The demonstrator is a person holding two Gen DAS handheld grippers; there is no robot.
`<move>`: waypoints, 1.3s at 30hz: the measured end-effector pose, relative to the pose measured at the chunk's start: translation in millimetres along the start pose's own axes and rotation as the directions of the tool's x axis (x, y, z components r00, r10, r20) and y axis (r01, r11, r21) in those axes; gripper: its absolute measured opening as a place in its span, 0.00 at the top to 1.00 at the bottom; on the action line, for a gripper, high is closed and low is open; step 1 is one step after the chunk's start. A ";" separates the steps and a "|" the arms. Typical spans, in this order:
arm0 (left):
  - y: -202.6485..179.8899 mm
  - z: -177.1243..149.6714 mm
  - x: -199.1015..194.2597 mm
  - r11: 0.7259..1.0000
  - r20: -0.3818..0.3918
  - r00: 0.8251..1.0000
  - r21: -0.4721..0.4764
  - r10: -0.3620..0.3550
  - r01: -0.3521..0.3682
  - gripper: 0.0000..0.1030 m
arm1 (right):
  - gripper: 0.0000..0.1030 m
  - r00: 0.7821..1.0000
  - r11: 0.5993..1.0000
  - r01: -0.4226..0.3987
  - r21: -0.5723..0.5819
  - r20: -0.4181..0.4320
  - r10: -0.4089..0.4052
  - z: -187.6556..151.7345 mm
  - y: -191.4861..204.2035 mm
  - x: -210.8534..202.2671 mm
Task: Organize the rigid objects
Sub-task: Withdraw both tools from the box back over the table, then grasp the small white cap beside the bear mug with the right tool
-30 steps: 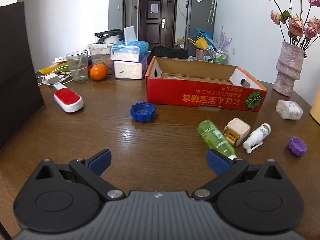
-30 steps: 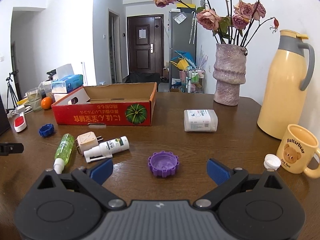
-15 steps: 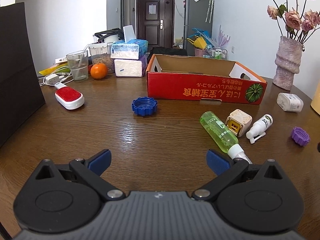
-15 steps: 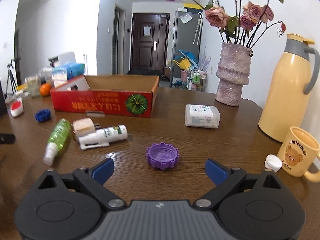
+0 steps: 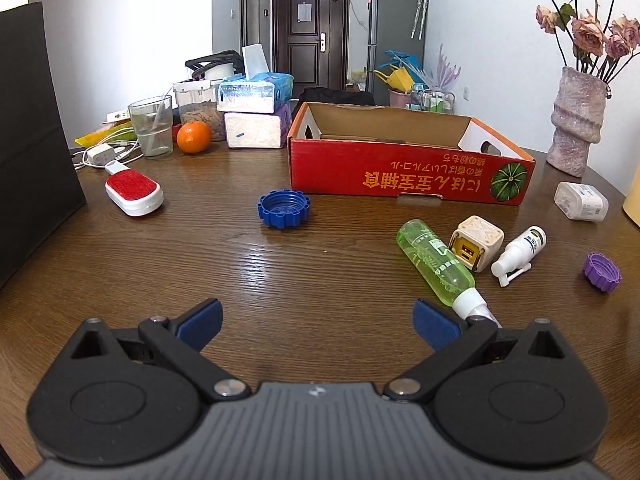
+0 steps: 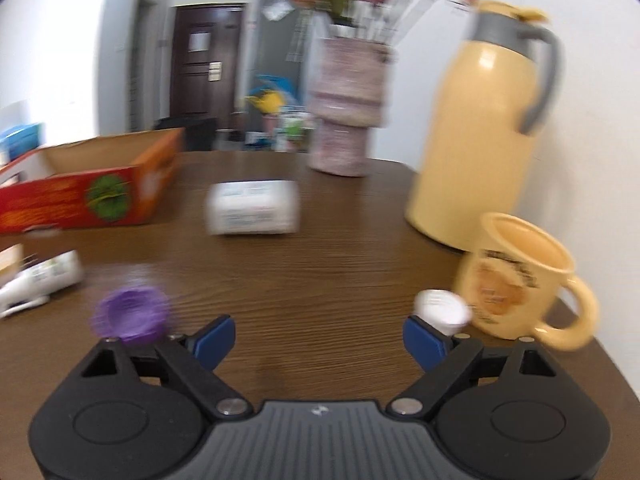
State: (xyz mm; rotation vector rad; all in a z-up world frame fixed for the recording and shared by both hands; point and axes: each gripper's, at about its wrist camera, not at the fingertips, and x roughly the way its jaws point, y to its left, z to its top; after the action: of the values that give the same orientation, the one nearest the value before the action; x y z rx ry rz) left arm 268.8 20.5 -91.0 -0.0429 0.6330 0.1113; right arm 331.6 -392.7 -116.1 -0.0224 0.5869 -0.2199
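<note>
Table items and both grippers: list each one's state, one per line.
left gripper: open, empty
right gripper: open, empty
red box: open-topped
green spray bottle: lying down
white spray bottle: lying down
blue cap: loose, hollow up
purple cap: loose
mug: upright

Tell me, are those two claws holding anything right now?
No. The left gripper is open over bare table, and the right gripper is open too, with only wood between its fingers.
</note>
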 end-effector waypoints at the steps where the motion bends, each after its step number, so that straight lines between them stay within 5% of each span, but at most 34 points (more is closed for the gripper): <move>1: -0.4 0.0 0.7 1.000 -0.001 1.000 0.000 0.000 0.000 0.00 | 0.14 1.000 1.000 0.021 0.021 -0.003 -0.021 1.2 -9.7 3.9; 10: -6.6 3.3 1.5 1.000 -0.003 1.000 0.005 -0.005 0.005 0.00 | 0.22 0.992 0.986 0.117 0.118 -0.062 -0.111 5.0 -58.9 38.7; 22: -14.7 7.0 3.3 1.000 -0.008 1.000 0.005 -0.010 0.010 0.00 | 0.37 0.986 0.977 0.120 0.175 -0.133 -0.098 14.7 -74.9 73.3; 27: -18.3 8.8 5.9 1.000 -0.017 1.000 0.006 -0.014 0.014 0.00 | 0.43 0.985 0.974 0.133 0.181 -0.131 -0.110 16.3 -70.5 76.6; 31: -20.0 12.2 9.6 1.000 -0.028 0.999 -0.004 -0.031 0.031 0.00 | 0.62 0.988 0.973 0.125 0.195 -0.116 -0.104 17.5 -71.1 78.1; 39: -35.7 22.8 24.7 0.998 -0.065 0.996 -0.028 -0.061 0.059 0.00 | 0.62 0.995 0.975 0.097 0.201 -0.041 -0.091 13.2 -65.6 63.8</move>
State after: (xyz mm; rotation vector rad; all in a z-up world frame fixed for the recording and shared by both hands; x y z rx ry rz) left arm 306.2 -11.0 -87.1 -0.0909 0.6951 0.0601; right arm 377.5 -470.8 -134.5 0.1512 0.5927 -0.3718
